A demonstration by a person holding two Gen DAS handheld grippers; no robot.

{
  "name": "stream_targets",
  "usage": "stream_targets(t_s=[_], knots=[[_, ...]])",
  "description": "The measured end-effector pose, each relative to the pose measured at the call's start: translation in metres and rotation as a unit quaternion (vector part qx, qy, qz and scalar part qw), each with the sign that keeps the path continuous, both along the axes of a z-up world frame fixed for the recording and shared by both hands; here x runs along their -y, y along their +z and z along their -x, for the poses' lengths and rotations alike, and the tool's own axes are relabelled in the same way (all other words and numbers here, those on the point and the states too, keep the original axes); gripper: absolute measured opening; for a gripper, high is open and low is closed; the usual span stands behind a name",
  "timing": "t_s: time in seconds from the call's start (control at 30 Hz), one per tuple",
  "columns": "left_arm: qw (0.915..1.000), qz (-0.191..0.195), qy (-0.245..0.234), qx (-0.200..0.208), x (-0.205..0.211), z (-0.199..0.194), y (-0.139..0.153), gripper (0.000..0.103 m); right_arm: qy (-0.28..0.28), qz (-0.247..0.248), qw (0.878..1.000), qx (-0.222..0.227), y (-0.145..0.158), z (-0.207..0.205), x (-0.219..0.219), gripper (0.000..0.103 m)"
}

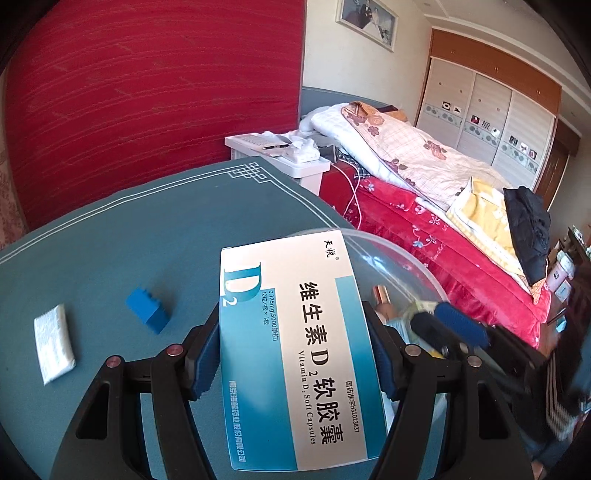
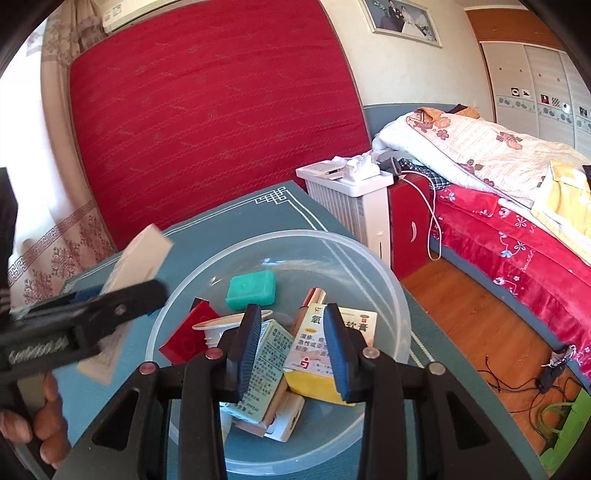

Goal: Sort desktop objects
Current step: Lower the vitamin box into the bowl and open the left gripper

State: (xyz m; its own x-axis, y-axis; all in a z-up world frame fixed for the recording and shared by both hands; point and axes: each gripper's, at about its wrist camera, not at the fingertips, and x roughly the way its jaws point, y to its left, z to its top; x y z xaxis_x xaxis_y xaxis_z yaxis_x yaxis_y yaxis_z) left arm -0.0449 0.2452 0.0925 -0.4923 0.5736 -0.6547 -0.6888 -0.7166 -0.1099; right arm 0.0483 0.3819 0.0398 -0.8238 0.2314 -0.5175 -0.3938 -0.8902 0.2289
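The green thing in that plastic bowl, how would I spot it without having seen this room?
Find the teal table, then the clear plastic bowl on it. The green soap-like block lies at the bowl's far side, beyond the red brick and printed medicine boxes: the only plain, rounded green piece.

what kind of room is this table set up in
Most likely a home bedroom: a bed piled with a floral quilt, a wardrobe with sliding doors along the far wall, and a framed photo hanging above.
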Motion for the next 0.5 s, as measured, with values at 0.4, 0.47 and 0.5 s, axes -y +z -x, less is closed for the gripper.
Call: stream_targets(t_s=[0.4,0.47,0.5], knots=[[0.9991,0.005,-0.028,0.033,-0.044,0.027,-0.008,0.072,-0.012,0.002,1.000,-0.015,-0.003,-0.001,-0.003,0.039],[0.9986,0.014,-0.033,0.038,-0.051,0.028,-0.010,0.072,-0.012,0.000,1.000,-0.015,-0.004,-0.002,-0.002,0.039],[0.9987,0.016,-0.034,0.035,-0.052,0.027,-0.011,0.072,-0.011,0.000,1.000,-0.015,-0.004,-0.002,-0.003,0.039]])
